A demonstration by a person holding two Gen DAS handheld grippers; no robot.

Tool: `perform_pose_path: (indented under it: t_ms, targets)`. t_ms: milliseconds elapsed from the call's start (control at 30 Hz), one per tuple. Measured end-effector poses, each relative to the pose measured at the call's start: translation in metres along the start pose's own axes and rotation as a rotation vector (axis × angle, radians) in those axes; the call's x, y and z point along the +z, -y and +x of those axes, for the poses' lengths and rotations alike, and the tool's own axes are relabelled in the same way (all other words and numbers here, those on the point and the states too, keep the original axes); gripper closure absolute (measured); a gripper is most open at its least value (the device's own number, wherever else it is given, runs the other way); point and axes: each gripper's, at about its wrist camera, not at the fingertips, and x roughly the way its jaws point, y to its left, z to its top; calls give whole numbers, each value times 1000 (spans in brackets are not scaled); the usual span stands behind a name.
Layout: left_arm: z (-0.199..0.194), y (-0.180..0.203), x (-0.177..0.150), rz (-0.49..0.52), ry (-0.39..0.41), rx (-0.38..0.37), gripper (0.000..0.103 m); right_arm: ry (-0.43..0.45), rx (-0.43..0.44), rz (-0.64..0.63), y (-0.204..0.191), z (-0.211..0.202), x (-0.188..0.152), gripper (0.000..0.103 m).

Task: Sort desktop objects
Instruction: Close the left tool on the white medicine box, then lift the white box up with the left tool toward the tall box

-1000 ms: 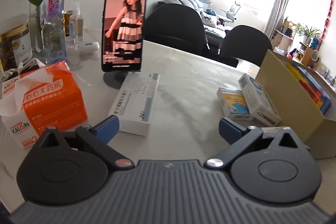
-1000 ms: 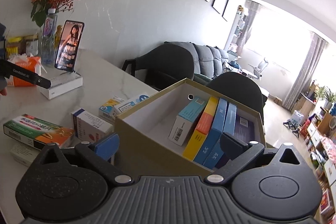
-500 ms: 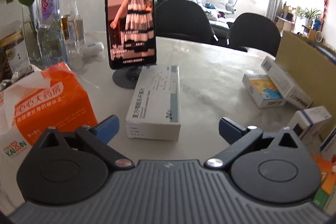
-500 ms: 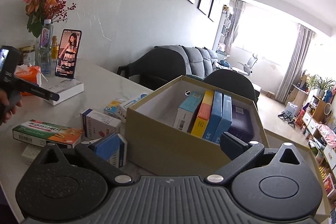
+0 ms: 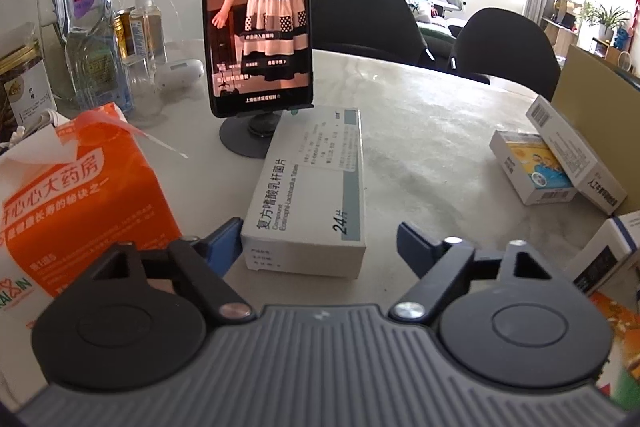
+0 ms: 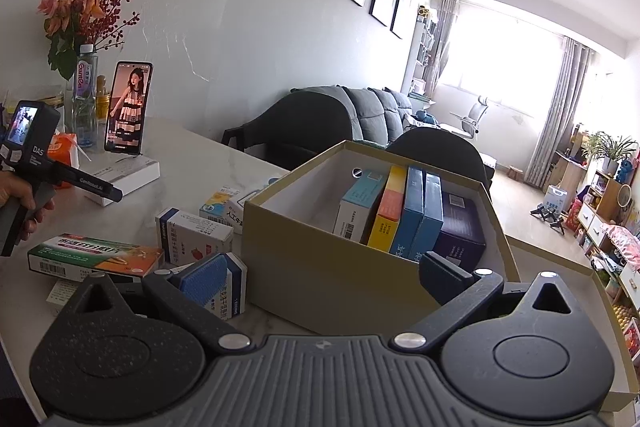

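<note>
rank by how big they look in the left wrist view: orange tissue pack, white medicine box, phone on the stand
1. orange tissue pack, though partly cut off and nearest the camera
2. white medicine box and phone: look about alike, so unranked

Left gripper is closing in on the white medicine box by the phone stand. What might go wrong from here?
1. The white medicine box has its far end right by the phone stand; a push forward could tip the phone.
2. The left gripper, whose jaws have just been closing, has its left finger touching or nearly touching the box and its right finger apart, so it may skew the box.
3. The orange tissue pack sits close beside the left finger and could snag.
</note>
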Motion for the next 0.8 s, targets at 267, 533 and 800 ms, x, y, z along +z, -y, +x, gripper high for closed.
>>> perform_pose_path:
  t_ms: [267,533,800]
  targets:
    - [-3,3,-2,0,0,-2,43,-6,7,1,-2,1,-1,1]
    - [-14,10,-5,-27,4,-56,44,0,10,8,-2,1,-1,1]
    - [-32,22,0,-48,39,-113,44,4,17,21,-2,0,0,1]
